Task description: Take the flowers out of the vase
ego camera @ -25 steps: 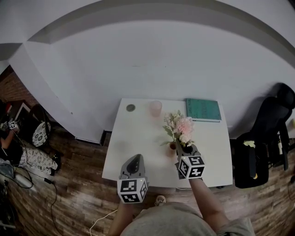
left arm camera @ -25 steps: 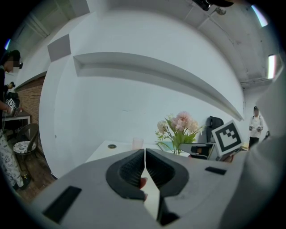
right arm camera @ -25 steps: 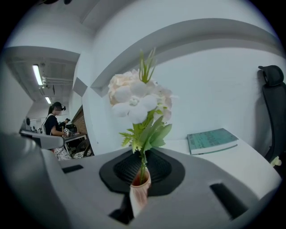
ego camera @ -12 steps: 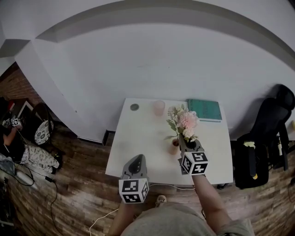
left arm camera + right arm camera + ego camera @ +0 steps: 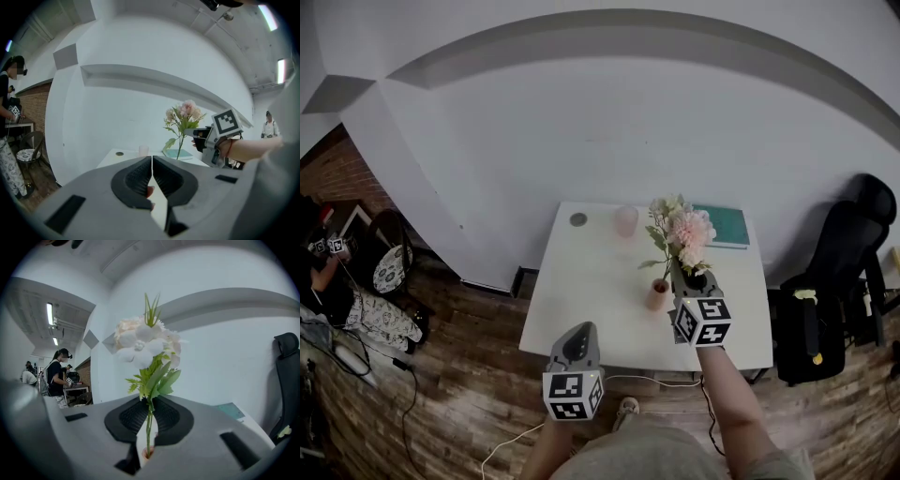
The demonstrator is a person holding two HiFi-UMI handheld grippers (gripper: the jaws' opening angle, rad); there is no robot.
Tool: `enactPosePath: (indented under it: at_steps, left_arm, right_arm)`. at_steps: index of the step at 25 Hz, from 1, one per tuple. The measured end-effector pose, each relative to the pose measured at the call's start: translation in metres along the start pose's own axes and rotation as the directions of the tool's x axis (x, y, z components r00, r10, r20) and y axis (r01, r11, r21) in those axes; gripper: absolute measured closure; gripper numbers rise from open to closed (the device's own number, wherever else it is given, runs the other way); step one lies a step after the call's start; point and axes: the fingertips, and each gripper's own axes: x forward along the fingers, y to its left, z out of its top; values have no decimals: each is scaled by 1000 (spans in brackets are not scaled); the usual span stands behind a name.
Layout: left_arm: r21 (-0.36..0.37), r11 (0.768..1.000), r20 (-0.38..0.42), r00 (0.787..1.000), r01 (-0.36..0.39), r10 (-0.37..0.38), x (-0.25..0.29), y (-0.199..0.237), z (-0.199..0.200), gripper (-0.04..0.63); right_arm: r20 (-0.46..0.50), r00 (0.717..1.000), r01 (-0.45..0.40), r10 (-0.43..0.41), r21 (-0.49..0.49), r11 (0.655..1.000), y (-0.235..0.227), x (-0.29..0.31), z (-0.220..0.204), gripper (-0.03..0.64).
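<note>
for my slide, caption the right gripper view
Right gripper with jaws shut on the flowers, vase below

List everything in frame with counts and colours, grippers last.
table: one, white, centre of the head view
vase: one, small, pinkish, front right of the table
flowers: one bunch, pink and white with green leaves, raised above the vase, stem ends near its mouth
cup: one, pale pink, back edge of the table
round disc: one, dark, back left of the table
book: one, teal, back right corner
office chair: one, black, right of the table
person: one, dark top, far left of the room
left gripper: one, grey, jaws together and empty, short of the table's front edge
right gripper: one, grey, shut on the flower stems
</note>
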Motion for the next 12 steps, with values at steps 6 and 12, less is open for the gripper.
enactPosePath:
  at_steps: [6,12]
  left_arm:
    - [8,1000,0,1000,10,-10,-21,-3,-4,584]
    - [10,1000,10,1000,15,-16,-47,-2,-7,584]
  right_arm:
    - [55,998,13,-12,-21,1000,8,-13,26,589]
    - [93,996,20,-16,-46,999,22,-36,45,589]
